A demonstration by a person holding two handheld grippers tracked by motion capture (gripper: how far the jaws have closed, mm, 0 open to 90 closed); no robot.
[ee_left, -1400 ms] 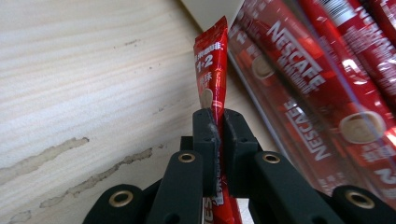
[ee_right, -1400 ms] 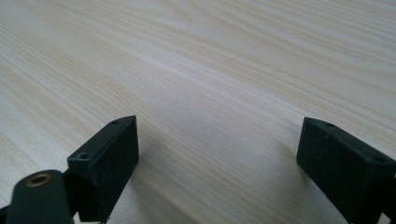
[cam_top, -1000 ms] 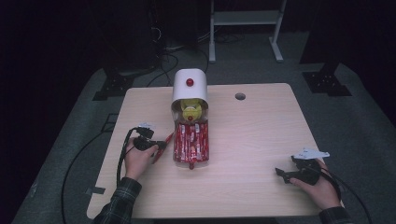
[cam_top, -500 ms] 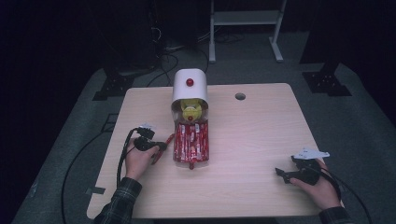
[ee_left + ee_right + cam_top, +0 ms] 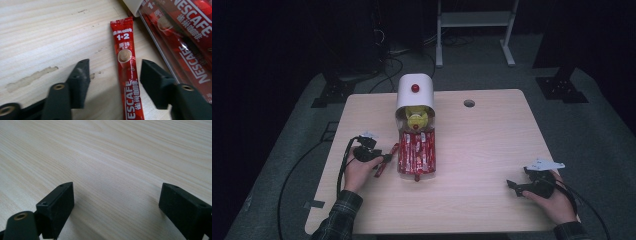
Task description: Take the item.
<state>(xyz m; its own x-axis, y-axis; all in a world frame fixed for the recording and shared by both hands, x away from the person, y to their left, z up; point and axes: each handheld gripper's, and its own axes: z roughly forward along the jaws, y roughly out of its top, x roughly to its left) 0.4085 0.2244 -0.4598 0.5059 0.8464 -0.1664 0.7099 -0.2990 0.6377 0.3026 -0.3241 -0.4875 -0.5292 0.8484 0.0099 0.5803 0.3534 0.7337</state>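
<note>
A single red Nescafe coffee sachet (image 5: 126, 62) lies flat on the wooden table (image 5: 482, 145), just left of a clear tray (image 5: 417, 152) packed with several like sachets. My left gripper (image 5: 115, 66) has just been opening; the sachet lies between its jaws and neither pad presses on it. From above, that left gripper (image 5: 384, 159) sits beside the loose sachet (image 5: 393, 150). A white dispenser hood (image 5: 415, 92) with a red knob stands behind the tray. My right gripper (image 5: 513, 187) rests at the front right, open over bare wood (image 5: 117, 192).
Something yellow (image 5: 416, 119) sits under the hood at the tray's back end. A small round hole (image 5: 469, 103) marks the table's far edge. Cables trail off the left side (image 5: 344, 165). A metal stand (image 5: 474, 20) is on the floor beyond the table.
The left gripper's jaws have parted and the sachet now lies free on the table between them. Both hands stay where they were.
</note>
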